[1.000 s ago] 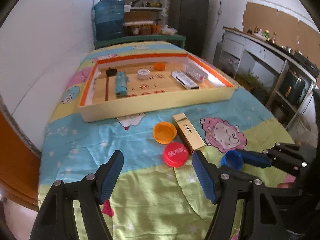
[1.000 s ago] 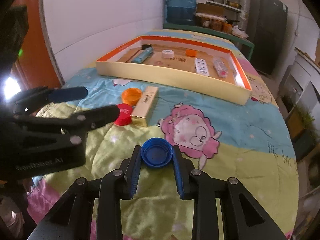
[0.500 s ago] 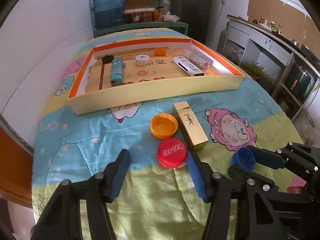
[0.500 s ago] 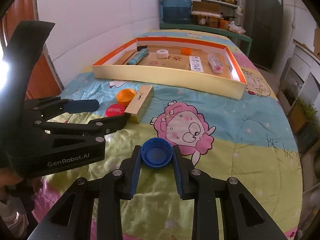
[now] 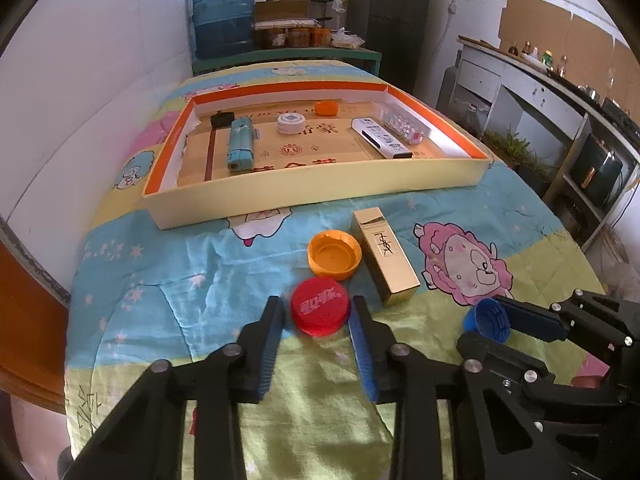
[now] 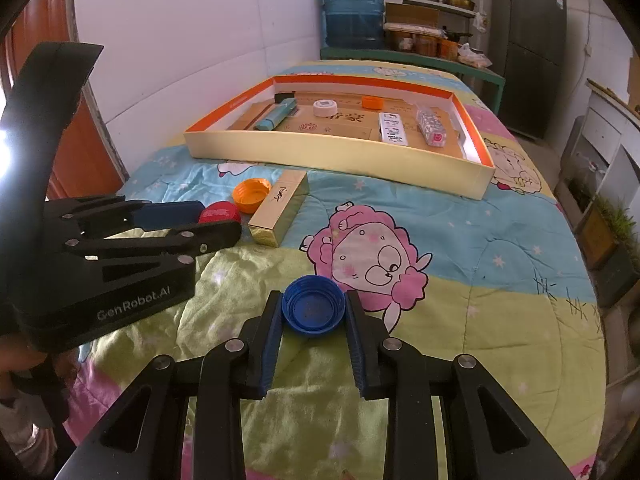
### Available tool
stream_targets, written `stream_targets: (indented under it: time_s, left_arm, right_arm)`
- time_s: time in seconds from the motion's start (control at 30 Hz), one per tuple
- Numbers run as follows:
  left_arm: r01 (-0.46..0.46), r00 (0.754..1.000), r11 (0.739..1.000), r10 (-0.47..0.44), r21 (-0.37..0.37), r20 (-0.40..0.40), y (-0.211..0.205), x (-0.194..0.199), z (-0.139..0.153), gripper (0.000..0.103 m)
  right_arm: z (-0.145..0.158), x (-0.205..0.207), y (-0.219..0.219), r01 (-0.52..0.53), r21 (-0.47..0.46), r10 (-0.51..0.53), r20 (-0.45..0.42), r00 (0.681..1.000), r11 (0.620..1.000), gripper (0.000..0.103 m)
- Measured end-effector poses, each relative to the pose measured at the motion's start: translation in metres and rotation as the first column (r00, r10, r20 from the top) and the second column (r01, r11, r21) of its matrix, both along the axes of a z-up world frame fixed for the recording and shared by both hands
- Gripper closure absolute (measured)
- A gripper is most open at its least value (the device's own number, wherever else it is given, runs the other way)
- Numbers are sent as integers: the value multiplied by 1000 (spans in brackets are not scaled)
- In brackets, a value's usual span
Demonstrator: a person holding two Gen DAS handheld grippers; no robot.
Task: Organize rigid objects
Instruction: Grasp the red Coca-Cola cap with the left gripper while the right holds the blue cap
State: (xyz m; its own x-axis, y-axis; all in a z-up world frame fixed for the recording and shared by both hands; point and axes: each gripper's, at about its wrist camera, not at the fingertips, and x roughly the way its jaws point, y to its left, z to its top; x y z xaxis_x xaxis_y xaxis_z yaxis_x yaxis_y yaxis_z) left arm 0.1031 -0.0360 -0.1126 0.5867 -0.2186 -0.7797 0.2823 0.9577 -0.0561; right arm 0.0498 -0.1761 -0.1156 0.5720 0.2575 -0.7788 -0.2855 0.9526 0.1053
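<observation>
Near the front edge of the quilt-covered bed [image 5: 168,280], the left hand-held gripper [image 5: 318,314] tilts steeply downward, its blue-padded fingers [image 5: 273,332] flanking the round red plastic bottle cap [image 5: 320,311] that lies printed side up on the cartoon-patterned quilt. Its jaws have just been closing and now stand narrow, the pads at or just beside the cap's rim; whether they already press on it cannot be told. To its right, the right hand-held gripper [image 6: 313,309] points down at a similar slant, clamped on the round blue plastic bottle cap [image 6: 313,304], hollow side up, both pads against its rim. Just beyond the red cap lies an orange plastic cap [image 5: 334,254], hollow side up, touching a long gold rectangular carton [image 5: 385,254]. Further toward the far edge sits a wide shallow cardboard tray with an orange inner rim [image 5: 312,196], holding a light blue oblong case [image 5: 239,142], a white round lid [image 5: 291,123], a small orange cap [image 5: 326,108] and a white remote-shaped slab [image 5: 380,143].
</observation>
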Motion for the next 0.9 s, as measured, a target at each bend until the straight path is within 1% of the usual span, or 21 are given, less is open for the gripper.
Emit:
stream_targets:
  time_s: [0.13, 0.3, 0.7, 0.9]
  left_arm:
    - [-10, 1000, 999, 10, -36, -7, 6, 1, 1, 72]
    - [-15, 1000, 998, 14, -58, -9, 9, 0, 2, 72]
    - [-25, 1000, 998, 26, -61, 5, 12, -4, 7, 72]
    - [-35, 999, 998, 36, -58, 27, 15, -6, 15, 72]
  right_arm:
    - [0, 0, 0, 0, -4, 0, 1, 1000, 1000, 73]
    - [-1, 0, 0, 1, -5, -1, 1, 1000, 1000, 73]
    - [1, 1, -1, 7, -3, -7, -1, 1000, 1000, 72]
    - [9, 4, -3, 13, -7, -13, 18, 1000, 1000, 72]
